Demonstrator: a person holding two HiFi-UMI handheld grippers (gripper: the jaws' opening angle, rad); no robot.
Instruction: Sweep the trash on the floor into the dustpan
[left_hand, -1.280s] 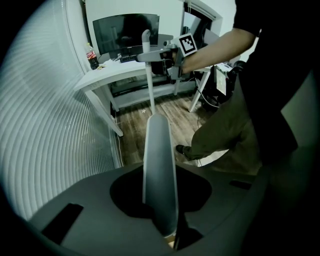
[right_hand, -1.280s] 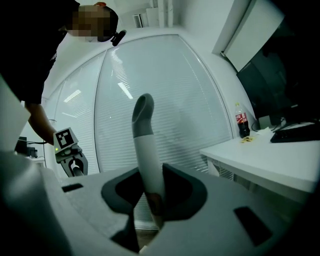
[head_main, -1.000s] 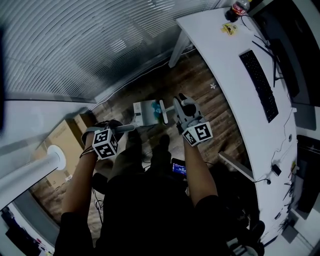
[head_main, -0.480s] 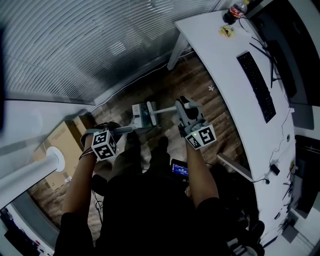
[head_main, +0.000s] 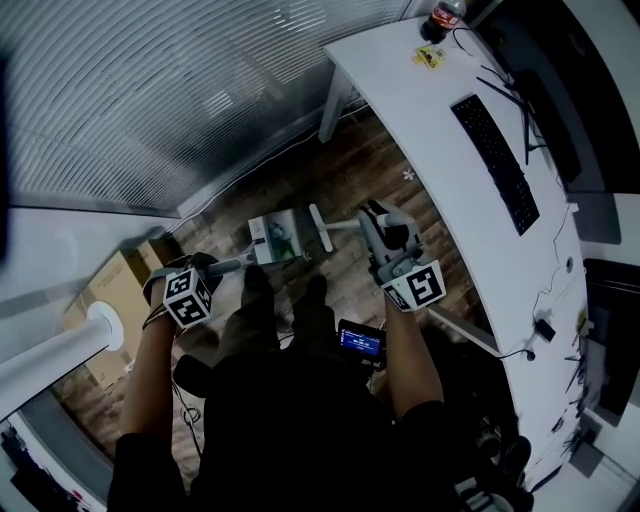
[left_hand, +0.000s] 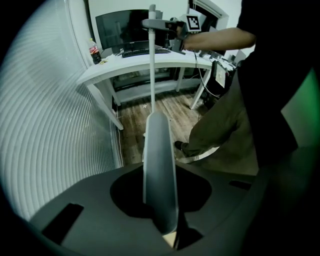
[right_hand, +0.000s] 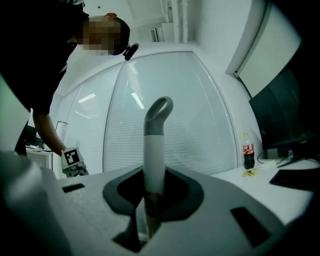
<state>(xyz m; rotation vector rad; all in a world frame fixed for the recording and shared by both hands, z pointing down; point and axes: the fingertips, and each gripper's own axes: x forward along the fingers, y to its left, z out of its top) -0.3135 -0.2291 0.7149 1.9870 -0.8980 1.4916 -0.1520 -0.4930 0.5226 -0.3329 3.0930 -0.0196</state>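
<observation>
My left gripper (head_main: 215, 268) points steeply down at the wooden floor and is shut on the dustpan's grey handle (left_hand: 159, 165). The white dustpan (head_main: 268, 240) sits on the floor ahead of my feet, with something dark green in it. Level and to the right, my right gripper (head_main: 352, 223) is shut on the broom's white pole (right_hand: 154, 150), just under its hooked grey top. In the left gripper view that pole (left_hand: 151, 75) stands upright beyond the dustpan. A small white scrap (head_main: 408, 175) lies on the floor near the desk.
A white desk (head_main: 430, 130) curves along the right with a keyboard (head_main: 495, 160) and a cola bottle (head_main: 440, 15); its leg (head_main: 335, 100) stands beyond the dustpan. A blind-covered glass wall (head_main: 180, 100) closes the far left. A cardboard box (head_main: 110, 290) sits at the left.
My right gripper has risen toward the camera with the broom in it. The left gripper keeps its hold on the dustpan handle and has hardly moved.
</observation>
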